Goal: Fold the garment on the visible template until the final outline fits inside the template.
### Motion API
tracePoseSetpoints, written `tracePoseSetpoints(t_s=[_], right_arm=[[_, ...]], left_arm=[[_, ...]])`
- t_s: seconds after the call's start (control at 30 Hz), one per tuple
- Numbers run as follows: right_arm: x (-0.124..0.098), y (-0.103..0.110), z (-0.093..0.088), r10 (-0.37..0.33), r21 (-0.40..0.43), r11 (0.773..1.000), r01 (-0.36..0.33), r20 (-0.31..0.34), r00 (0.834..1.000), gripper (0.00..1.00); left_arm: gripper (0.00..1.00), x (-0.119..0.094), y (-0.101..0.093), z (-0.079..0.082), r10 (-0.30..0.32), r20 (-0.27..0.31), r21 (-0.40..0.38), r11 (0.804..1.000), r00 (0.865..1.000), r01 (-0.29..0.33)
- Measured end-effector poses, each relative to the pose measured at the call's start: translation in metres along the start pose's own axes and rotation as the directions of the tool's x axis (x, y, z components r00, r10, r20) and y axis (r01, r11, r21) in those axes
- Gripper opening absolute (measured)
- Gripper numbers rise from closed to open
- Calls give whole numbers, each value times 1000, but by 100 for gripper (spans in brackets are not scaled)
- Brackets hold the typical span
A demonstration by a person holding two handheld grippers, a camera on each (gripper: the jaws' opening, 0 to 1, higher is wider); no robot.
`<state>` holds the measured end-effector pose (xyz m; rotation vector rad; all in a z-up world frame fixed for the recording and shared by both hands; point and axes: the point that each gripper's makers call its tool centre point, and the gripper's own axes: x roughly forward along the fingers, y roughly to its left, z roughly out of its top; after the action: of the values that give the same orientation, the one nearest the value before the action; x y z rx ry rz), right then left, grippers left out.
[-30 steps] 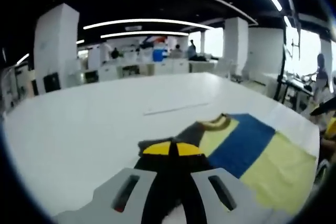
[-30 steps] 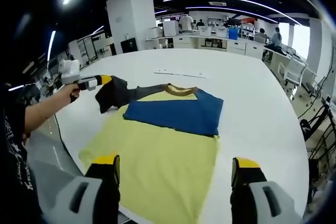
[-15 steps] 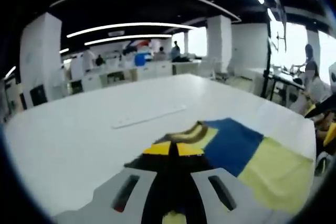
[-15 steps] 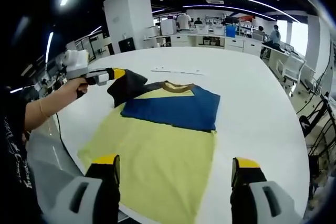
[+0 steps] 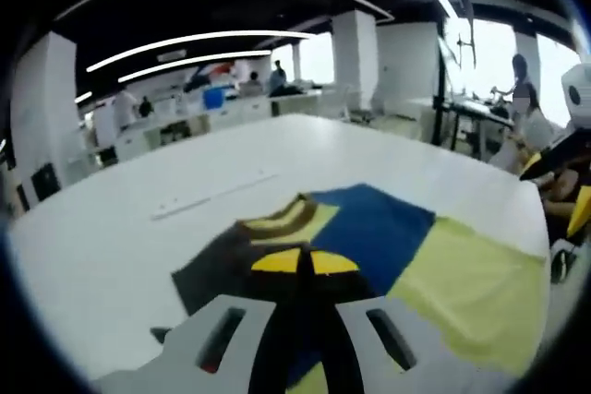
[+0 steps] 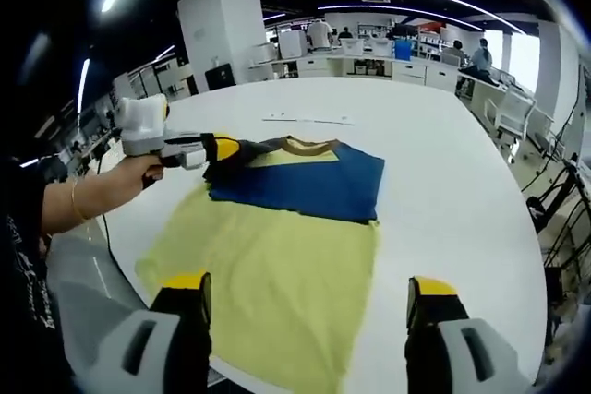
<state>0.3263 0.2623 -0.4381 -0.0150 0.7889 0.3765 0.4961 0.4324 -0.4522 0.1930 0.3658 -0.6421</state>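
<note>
Shirt [image 6: 277, 246] flat on white table [image 6: 443, 163]. Left gripper [image 6: 214, 149] clamps dark sleeve [image 5: 208, 269], carrying it over blue chest. Right gripper [image 6: 307, 306] hangs unclenched near hem. Lay sleeve flat, edge straight, no bunching.

garment [image 6: 277, 228]: soft matt cloth | table [image 6: 443, 163]: smooth white, slight sheen

The left gripper [image 6: 222, 149], held in the person's left hand [image 6: 138, 171] with the forearm reaching in from the table's left edge, has its yellow-tipped jaws closed together, while the right gripper [image 6: 309, 297] hovers at the near edge with jaws spread wide.
</note>
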Motion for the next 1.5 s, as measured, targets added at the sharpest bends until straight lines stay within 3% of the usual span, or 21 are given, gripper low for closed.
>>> tracePoseSetpoints(t_s=[0.33, 0.83, 0.97, 1.23, 1.37, 1.5], right_arm=[[2, 0, -2, 4, 4, 1000, -4, -3, 1000, 87], [3, -1, -9, 1, 18, 1000, -1, -19, 1000, 87], [4, -1, -8, 2, 18, 1000, -2, -20, 1000, 87], [5, 0, -7, 5, 16, 1000, -4, -21, 1000, 87], [6, 0, -6, 6, 11, 1000, -5, -20, 1000, 87], [6, 0, -5, 6, 6, 1000, -6, -21, 1000, 87]], left_arm=[[0, 2, -31, -19, -84, -58, 138, 986, 995, 92], [3, 4, -51, -47, -145, -145, 179, 969, 979, 170], [13, 0, -54, -46, -153, -141, 169, 970, 978, 176], [37, -16, -54, -29, -159, -106, 138, 975, 982, 173], [55, -24, -33, -20, -94, -81, 84, 991, 992, 100], [69, -30, -7, -22, -13, -90, 19, 1000, 996, 14]])
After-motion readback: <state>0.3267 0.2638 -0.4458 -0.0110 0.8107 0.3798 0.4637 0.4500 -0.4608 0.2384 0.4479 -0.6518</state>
